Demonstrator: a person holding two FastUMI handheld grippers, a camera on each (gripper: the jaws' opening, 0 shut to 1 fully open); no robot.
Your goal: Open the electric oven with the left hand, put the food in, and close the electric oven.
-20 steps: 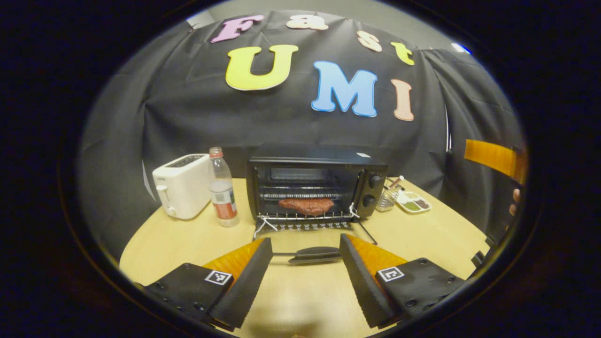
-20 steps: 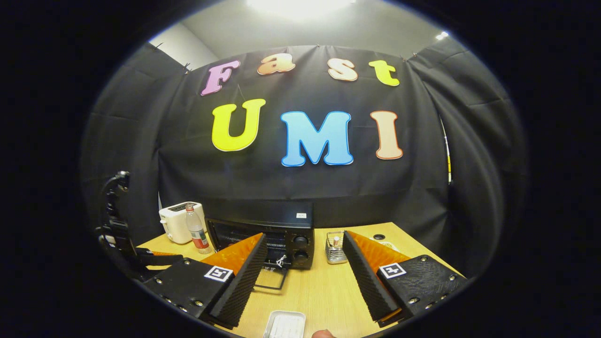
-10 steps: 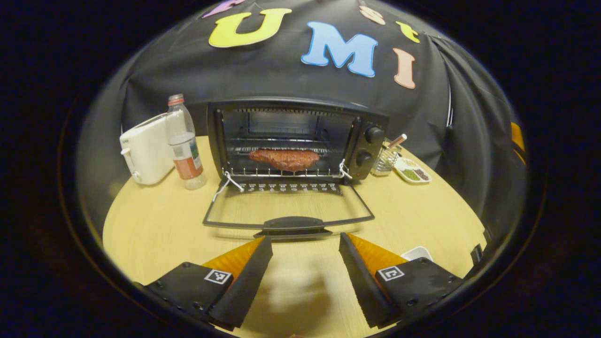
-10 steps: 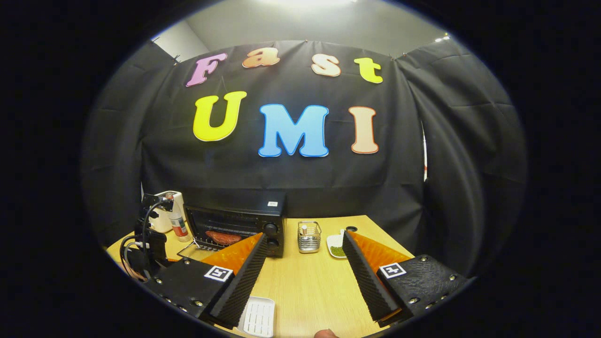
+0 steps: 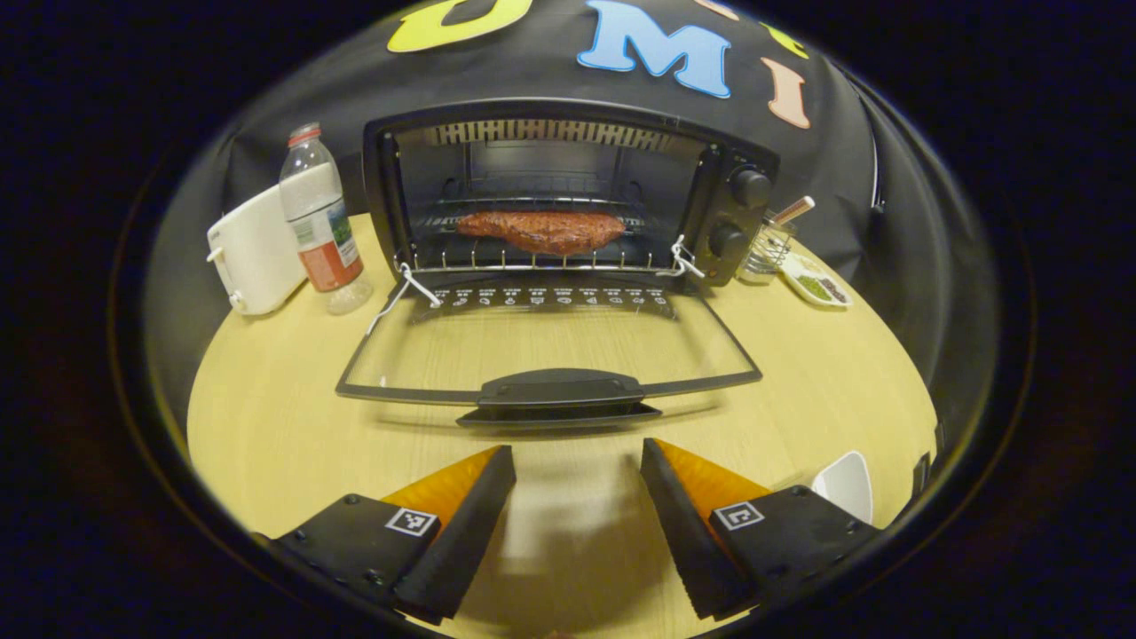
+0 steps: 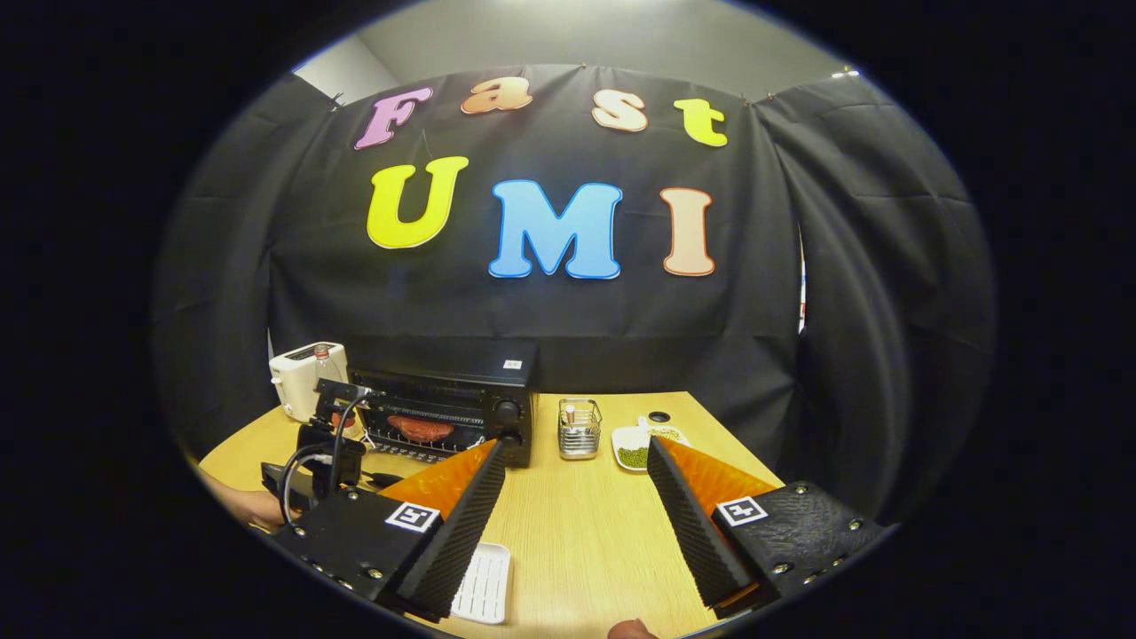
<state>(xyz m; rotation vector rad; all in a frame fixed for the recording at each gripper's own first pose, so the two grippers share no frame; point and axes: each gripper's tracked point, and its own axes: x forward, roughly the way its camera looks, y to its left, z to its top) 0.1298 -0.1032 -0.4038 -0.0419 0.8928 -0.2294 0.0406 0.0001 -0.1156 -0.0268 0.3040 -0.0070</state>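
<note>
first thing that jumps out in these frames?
The black electric oven at the back of the wooden table, its glass door folded down flat, with a reddish slab of food on the wire rack inside. Next, the open left gripper just short of the door handle.

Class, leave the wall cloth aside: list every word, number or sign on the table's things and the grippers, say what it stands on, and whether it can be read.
No text can be read as words or numbers.
bottle label: print blurred.
oven door: a row of white marks along its hinge edge, too small.
sticker on the oven's top: too small.
left gripper and right gripper: square black-and-white code tags, no words.
</note>
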